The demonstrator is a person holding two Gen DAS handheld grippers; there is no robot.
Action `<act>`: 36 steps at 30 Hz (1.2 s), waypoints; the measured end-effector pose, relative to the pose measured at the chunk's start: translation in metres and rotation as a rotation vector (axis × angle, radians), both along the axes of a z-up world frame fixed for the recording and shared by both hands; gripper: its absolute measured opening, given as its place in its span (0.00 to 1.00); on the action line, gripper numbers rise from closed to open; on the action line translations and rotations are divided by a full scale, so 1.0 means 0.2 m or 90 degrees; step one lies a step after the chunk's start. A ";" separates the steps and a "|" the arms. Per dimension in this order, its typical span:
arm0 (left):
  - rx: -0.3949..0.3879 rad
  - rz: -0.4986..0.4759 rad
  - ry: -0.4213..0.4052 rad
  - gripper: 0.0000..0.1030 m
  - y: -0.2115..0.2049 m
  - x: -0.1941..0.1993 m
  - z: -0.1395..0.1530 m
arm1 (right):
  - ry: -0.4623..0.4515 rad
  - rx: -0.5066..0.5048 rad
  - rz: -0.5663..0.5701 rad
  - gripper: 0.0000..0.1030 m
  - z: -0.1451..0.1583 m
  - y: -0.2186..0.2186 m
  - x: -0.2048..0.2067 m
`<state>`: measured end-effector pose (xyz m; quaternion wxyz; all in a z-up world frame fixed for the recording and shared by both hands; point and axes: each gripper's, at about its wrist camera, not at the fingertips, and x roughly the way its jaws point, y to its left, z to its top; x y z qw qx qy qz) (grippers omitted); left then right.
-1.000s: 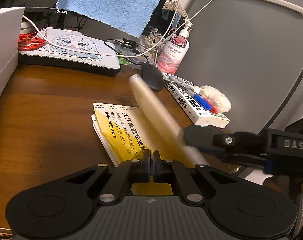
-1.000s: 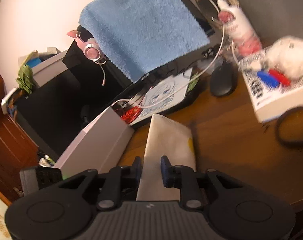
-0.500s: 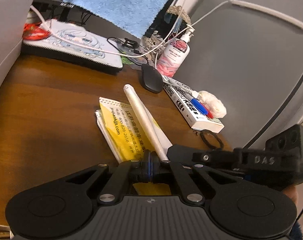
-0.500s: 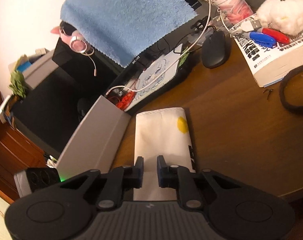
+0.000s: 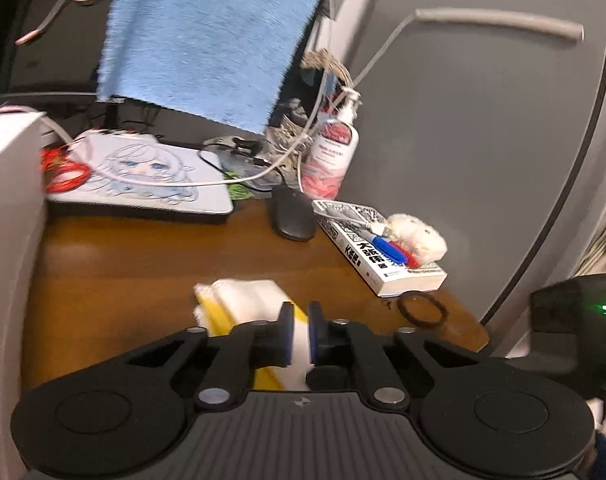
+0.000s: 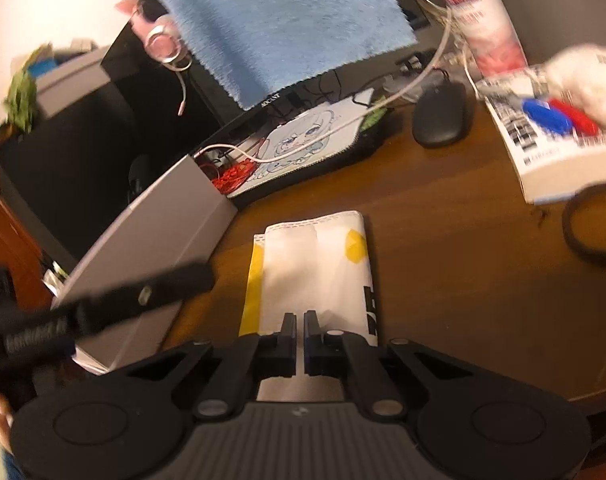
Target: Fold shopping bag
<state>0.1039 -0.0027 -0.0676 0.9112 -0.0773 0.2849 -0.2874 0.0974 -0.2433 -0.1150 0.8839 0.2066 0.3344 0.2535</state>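
**Bag folded flat on desk, both grippers at near end**

Brown wood desk (image 6: 443, 240), crowded along far edge; grey box (image 6: 151, 248) on left side, just beside bag; blue towel (image 5: 207, 36) hung over monitor at back; printed mat (image 5: 151, 176) under monitor, white cable across it, red wire at its left end.

Bag (image 6: 315, 272) near front edge of desk, folded into narrow white strip, long axis running away from right wrist camera; yellow edge down left side, yellow patch at far right corner, black print on right edge; far end stitched, flat on wood, well apart from mat.

Book (image 5: 383, 256) on right side of desk, blue and red pens plus white fluffy lump on top; black mouse (image 5: 293, 216) between book and mat; pump bottle (image 5: 331, 160) behind mouse; black band (image 5: 422, 309) on wood near book, loose.

Right gripper (image 6: 299, 322) over near end of bag, narrow gap between jaws, white fabric visible through gap; grip on fabric: cannot tell.

Left gripper (image 5: 300, 316) slightly spread, white and yellow bag fabric sitting between jaws; pads touching fabric or not: cannot tell, view motion-blurred. Same gripper in right wrist view as blurred black bar at left, over box, apart from bag there.
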 end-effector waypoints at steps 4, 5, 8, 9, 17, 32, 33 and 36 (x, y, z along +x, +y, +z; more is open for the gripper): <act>0.015 0.006 0.031 0.04 -0.05 0.12 -0.07 | -0.001 -0.002 -0.002 0.00 0.00 0.00 0.00; 0.017 0.009 0.041 0.04 -0.06 0.14 -0.08 | 0.000 0.000 -0.003 0.00 0.00 0.00 0.00; 0.044 0.030 0.042 0.02 -0.05 0.16 -0.13 | -0.004 -0.001 -0.002 0.01 0.00 0.00 -0.01; 0.045 0.030 0.044 0.02 -0.05 0.16 -0.14 | -0.006 -0.002 -0.001 0.01 0.00 0.00 -0.01; 0.031 0.021 0.047 0.03 -0.01 0.18 -0.20 | -0.026 -0.007 -0.002 0.06 0.03 0.00 -0.05; -0.008 0.011 0.058 0.03 0.03 0.19 -0.23 | -0.075 -0.153 -0.008 0.01 0.03 0.11 -0.01; -0.011 0.010 0.058 0.03 0.03 0.19 -0.23 | -0.079 -0.159 -0.010 0.01 0.03 0.11 -0.03; -0.022 0.008 0.064 0.03 0.04 0.19 -0.23 | -0.094 -0.178 -0.016 0.00 0.03 0.11 -0.09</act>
